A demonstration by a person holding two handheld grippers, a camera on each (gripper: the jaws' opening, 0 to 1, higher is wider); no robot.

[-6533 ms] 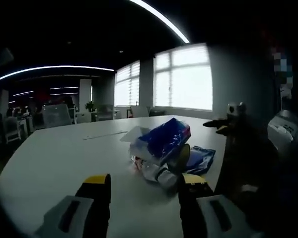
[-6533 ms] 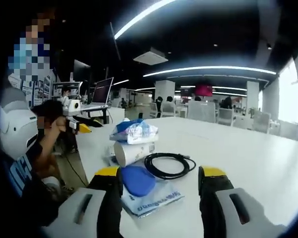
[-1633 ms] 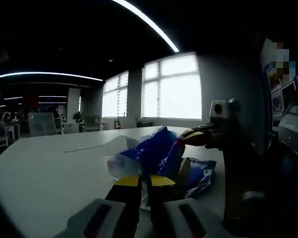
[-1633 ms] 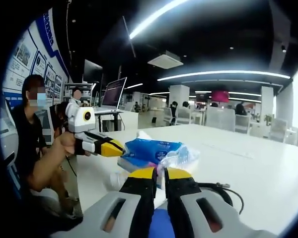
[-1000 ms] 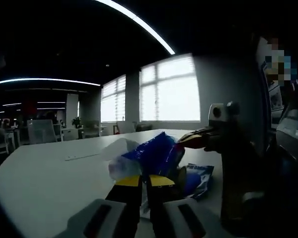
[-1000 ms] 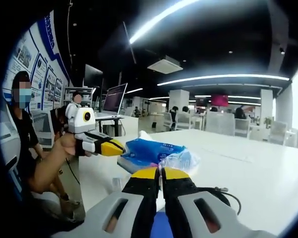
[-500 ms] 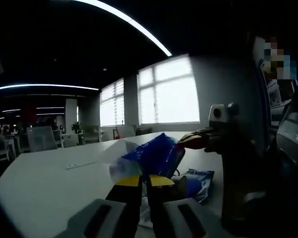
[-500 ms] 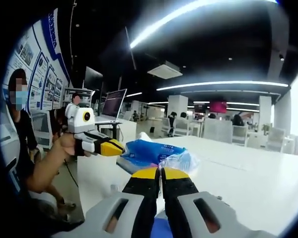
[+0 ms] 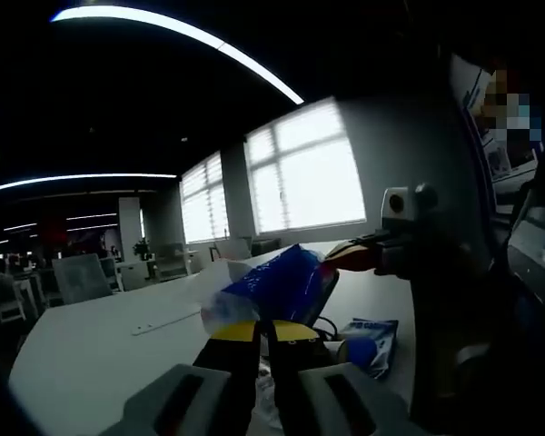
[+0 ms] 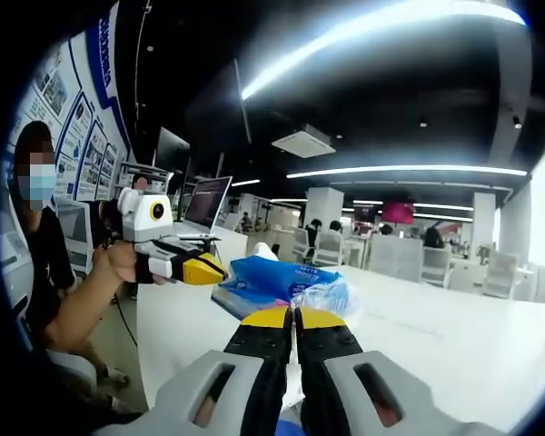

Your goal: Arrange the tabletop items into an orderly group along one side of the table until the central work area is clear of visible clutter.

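Gripping one tissue pack (image 9: 277, 283), two grippers (image 10: 294, 318)

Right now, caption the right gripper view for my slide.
Both tools, right and left, pinch the blue plastic tissue pack above the white table.

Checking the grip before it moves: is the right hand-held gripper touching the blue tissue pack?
Touching. In the right gripper view, the right hand-held gripper is shut on the clear wrapper end of the tissue pack.
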